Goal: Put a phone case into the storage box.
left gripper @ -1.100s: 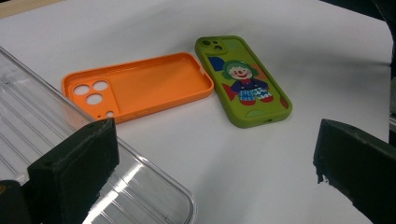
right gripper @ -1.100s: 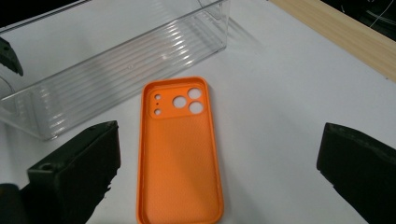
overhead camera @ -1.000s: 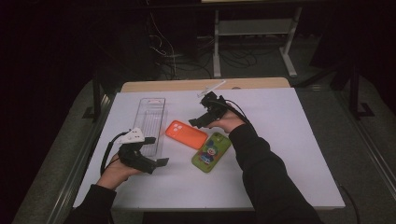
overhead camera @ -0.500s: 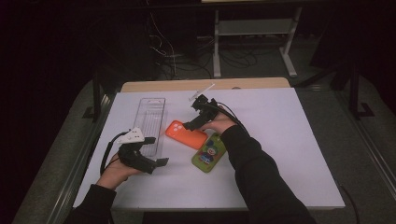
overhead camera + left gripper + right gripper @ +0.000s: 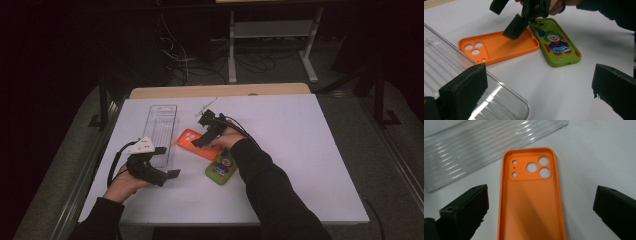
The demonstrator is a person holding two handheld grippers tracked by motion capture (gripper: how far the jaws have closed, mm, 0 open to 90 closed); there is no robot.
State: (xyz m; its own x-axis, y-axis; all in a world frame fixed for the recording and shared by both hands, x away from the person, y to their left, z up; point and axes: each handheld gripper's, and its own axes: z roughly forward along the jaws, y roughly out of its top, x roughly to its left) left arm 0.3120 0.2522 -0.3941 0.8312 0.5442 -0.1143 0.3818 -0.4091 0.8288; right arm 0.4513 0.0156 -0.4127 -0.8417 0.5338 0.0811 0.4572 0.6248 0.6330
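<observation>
An orange phone case (image 5: pixel 189 138) (image 5: pixel 499 47) (image 5: pixel 531 202) lies inside up on the white table, camera holes toward the clear tray. A green phone case with a clown picture (image 5: pixel 221 168) (image 5: pixel 556 47) lies beside it, touching its near right corner. My right gripper (image 5: pixel 198 142) (image 5: pixel 540 207) hovers open just over the orange case, one jaw on each side of it, nothing gripped. My left gripper (image 5: pixel 167 162) (image 5: pixel 539 95) rests open near the tray's front end, its jaws wide apart and facing both cases.
A clear ribbed plastic tray (image 5: pixel 162 125) (image 5: pixel 444 65) (image 5: pixel 474 145) lies lengthwise left of the orange case. A small white stick-like item (image 5: pixel 206 104) lies farther back. The white table (image 5: pixel 310 150) has a wooden strip at its far edge.
My right gripper has moved left and down from beside the green case to over the orange case. The left gripper has stayed still.
</observation>
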